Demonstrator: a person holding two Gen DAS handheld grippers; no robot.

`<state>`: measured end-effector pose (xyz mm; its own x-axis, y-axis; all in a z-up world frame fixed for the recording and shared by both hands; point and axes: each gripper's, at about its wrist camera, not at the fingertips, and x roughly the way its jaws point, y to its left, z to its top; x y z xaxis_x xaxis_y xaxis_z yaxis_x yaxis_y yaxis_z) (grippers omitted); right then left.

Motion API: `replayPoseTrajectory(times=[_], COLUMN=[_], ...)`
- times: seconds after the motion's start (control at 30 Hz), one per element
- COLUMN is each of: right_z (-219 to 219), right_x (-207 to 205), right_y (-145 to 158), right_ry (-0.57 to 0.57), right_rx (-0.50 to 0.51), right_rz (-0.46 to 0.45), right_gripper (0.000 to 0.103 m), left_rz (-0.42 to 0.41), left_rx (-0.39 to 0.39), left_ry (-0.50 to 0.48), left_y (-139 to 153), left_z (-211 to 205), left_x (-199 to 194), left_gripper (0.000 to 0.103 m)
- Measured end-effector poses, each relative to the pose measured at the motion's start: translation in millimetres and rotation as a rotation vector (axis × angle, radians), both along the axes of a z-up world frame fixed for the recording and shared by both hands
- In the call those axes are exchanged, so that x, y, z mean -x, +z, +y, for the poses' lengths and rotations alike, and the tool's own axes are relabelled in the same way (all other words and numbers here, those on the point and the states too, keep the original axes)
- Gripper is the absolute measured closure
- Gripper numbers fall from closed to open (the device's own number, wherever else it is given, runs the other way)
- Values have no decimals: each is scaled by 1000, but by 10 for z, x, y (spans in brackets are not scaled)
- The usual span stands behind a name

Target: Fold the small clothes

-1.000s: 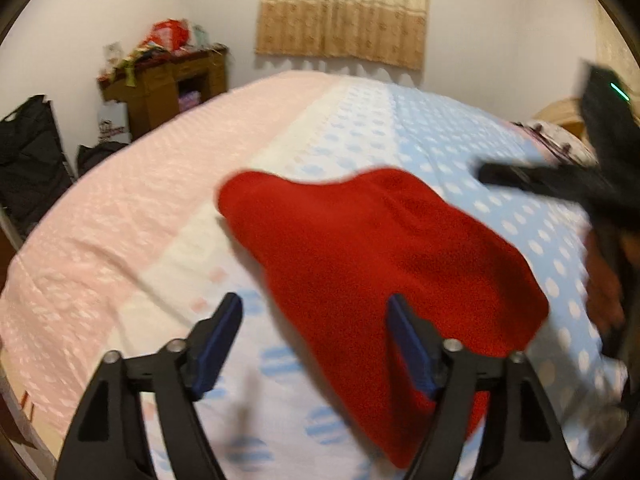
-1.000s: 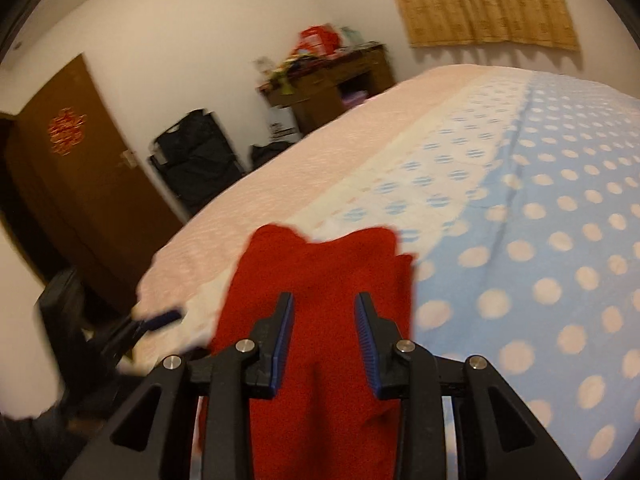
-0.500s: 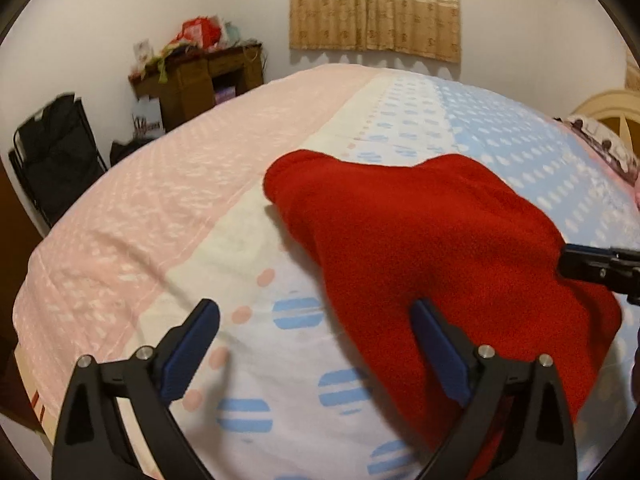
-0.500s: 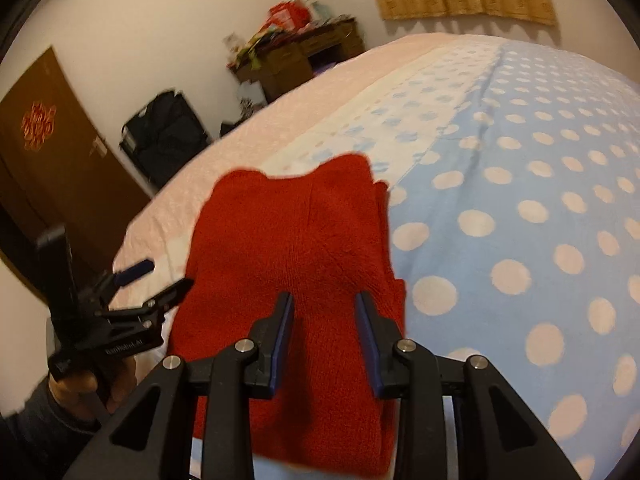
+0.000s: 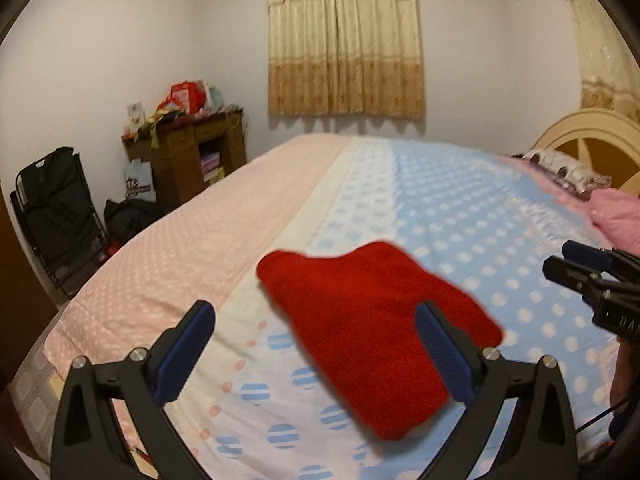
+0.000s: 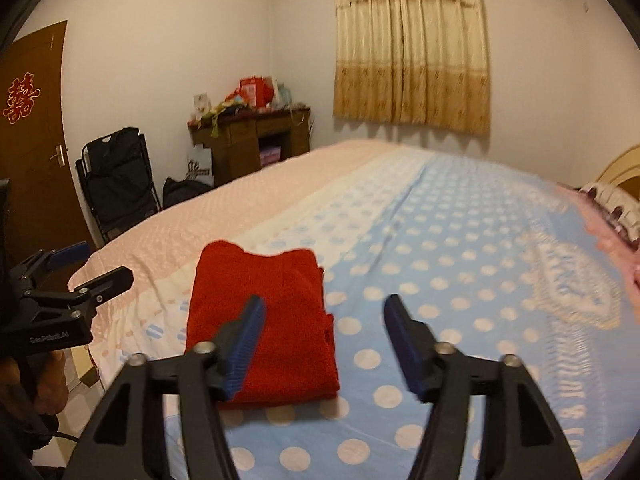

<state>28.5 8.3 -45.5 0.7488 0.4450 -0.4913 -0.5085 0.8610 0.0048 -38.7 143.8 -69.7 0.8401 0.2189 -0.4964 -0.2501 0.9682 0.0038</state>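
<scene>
Currently both tongs, left tongs (image 5: 314,354) and right tongs (image 6: 324,344), are hanging apart, gripping nothing, over the red garment (image 6: 264,320) lying folded on the bed (image 6: 460,264); a careless regrasp is risking unfolding it

Folded garment (image 6: 264,320) lies on the bed (image 6: 460,240), near its front edge. Left gripper (image 5: 312,350) and right gripper (image 6: 324,338) are above it. Behind the bed: curtain (image 6: 412,52); to its left: desk (image 6: 248,140), chair (image 6: 116,176), door (image 6: 32,128).

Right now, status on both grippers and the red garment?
Left gripper open, empty. Right gripper open, empty. Red garment folded, flat on bedspread. Nothing in the way.
</scene>
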Motion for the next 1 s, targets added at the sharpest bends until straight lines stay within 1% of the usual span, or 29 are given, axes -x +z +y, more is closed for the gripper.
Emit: replayPoseTrajectory(times=[0.03, 0.2, 0.5, 1.0], right_z=[-6, -58, -49, -62], right_x=[37, 173, 188, 186], right_y=[42, 165, 175, 164], right_ry=[4, 13, 8, 4], right_rx=[-5, -23, -29, -26], right_rz=[-11, -40, -53, -45], right_gripper=[33, 32, 32, 32], left_rz=[-8, -36, -29, -22], left_rx=[0, -18, -13, -14], left_ry=[-4, -31, -30, -27], left_y=[19, 85, 67, 57], left_z=[-10, -99, -145, -171], left_x=[9, 46, 72, 92], left_gripper=[1, 0, 0, 0])
